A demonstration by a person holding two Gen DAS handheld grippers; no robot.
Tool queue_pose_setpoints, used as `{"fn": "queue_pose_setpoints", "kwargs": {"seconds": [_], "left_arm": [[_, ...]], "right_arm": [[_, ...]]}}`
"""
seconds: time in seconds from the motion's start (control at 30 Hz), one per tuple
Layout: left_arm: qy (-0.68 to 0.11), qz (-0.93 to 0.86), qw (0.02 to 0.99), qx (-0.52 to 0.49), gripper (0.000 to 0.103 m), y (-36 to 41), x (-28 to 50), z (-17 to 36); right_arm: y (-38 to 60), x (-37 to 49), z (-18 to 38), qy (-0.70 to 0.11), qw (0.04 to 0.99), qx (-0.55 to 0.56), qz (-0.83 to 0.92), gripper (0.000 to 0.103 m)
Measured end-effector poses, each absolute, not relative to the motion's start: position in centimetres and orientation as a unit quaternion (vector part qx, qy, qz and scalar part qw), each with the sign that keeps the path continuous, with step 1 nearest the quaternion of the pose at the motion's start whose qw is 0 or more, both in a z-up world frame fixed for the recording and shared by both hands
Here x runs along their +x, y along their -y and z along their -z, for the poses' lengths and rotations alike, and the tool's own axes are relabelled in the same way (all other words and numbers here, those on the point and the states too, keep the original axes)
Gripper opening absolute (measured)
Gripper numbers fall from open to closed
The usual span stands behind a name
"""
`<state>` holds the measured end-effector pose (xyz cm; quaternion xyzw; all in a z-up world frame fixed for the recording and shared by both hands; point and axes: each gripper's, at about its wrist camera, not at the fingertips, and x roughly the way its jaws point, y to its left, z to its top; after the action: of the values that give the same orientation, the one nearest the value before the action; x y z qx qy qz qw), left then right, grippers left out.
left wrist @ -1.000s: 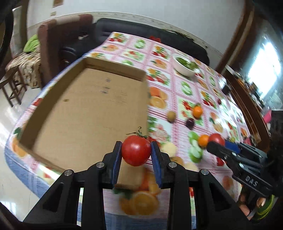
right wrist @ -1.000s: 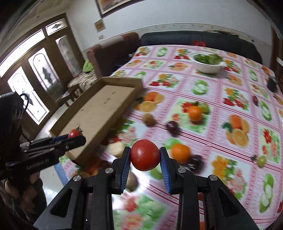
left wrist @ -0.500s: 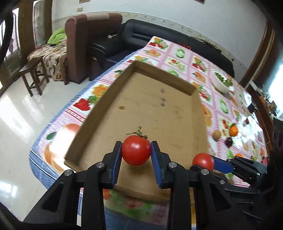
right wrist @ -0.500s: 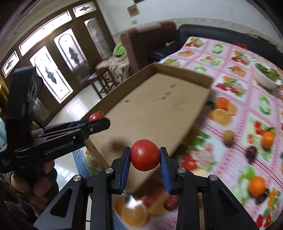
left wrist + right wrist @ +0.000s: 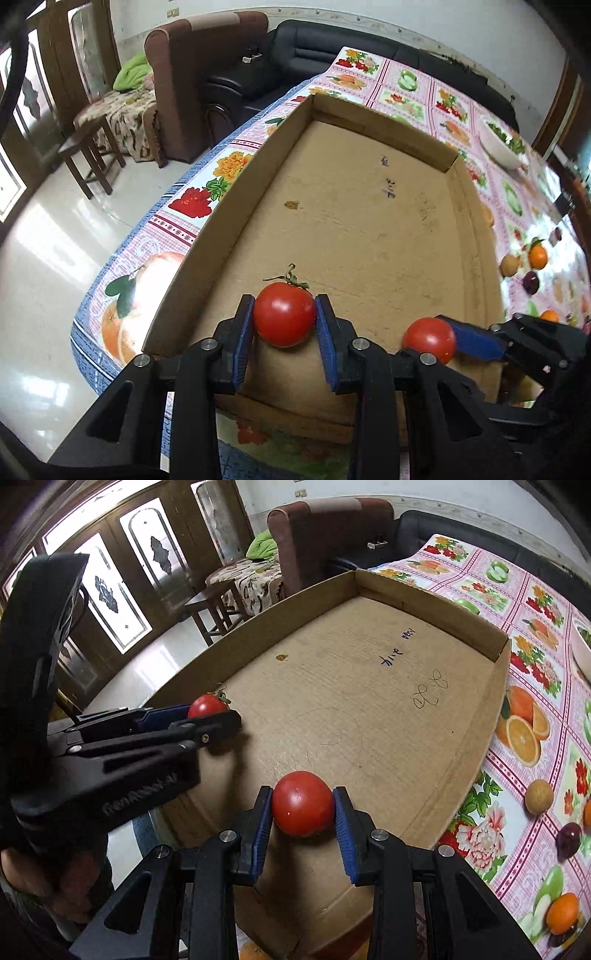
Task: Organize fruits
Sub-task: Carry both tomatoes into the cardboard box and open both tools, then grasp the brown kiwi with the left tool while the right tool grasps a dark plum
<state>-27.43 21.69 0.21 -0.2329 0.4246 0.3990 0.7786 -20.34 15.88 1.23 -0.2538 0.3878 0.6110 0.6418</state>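
Two tomatoes are being gripped over one cardboard tray (image 5: 236,206): stemmed tomato (image 5: 283,319) by left tongs (image 5: 284,321), plain tomato (image 5: 303,808) by right tongs (image 5: 303,812).

A brown armchair (image 5: 192,74) stands beside a black sofa (image 5: 306,51), near a wooden stool (image 5: 88,147).

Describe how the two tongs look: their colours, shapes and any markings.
Both tongs are matte black plastic with angular, cut-out frames and silver screws. The left tongs and right tongs each have two fingers with blue ribbed pads. Pale raised lettering, too blurred to read, runs along the left tool's side. No sleeve is clearly visible.
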Motion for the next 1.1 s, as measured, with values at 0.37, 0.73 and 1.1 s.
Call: {"fn": "queue_pose_setpoints", "kwargs": {"seconds": [0.37,0.73,1.1], "left_arm": [[-0.407,-0.388,0.785,-0.26,0.044,-21.3,-28.0,-1.3],[-0.375,-0.377,0.799,-0.28,0.044,-20.0,-28.9,-3.8],[-0.374,-0.306,0.839,-0.248,0.044,-14.3,-25.7,-5.8]], "right_arm": [[-14.4,-19.7,-2.6,-0.374,0.65,-0.243,-0.615,0.054],[-9.6,-18.5,-4.4,-0.369,0.664,-0.197,-0.62,0.054],[0.6,-12.2,-5.4,-0.383,0.731,-0.114,-0.554,0.054]]}}
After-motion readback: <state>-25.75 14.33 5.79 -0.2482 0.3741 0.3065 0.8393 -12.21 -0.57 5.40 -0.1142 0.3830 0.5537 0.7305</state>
